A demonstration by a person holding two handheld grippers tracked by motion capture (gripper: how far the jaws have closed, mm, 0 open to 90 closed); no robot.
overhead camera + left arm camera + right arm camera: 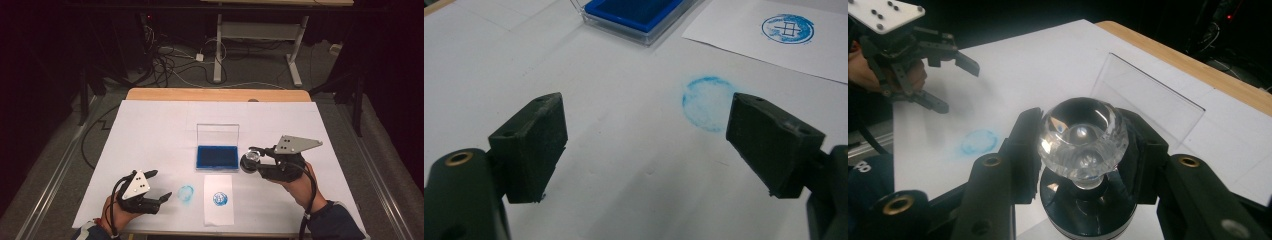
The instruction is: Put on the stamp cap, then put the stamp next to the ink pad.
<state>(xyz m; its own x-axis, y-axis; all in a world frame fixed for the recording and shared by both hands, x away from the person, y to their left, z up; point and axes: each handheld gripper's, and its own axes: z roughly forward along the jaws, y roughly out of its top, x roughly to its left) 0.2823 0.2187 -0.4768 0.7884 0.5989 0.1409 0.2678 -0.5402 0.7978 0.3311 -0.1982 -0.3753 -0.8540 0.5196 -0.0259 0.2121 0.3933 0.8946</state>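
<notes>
A stamp with a clear round knob and a black base is clamped in my right gripper, held just right of the open blue ink pad. The pad's clear lid stands upright behind it. A white paper slip in front of the pad carries a round blue stamp print. My left gripper rests at the front left with its jaws wide open and nothing between them. A smudged blue ring on the table sheet lies just ahead of it.
A white sheet covers the wooden table. Beyond the far edge are cables on the floor and the legs of another table.
</notes>
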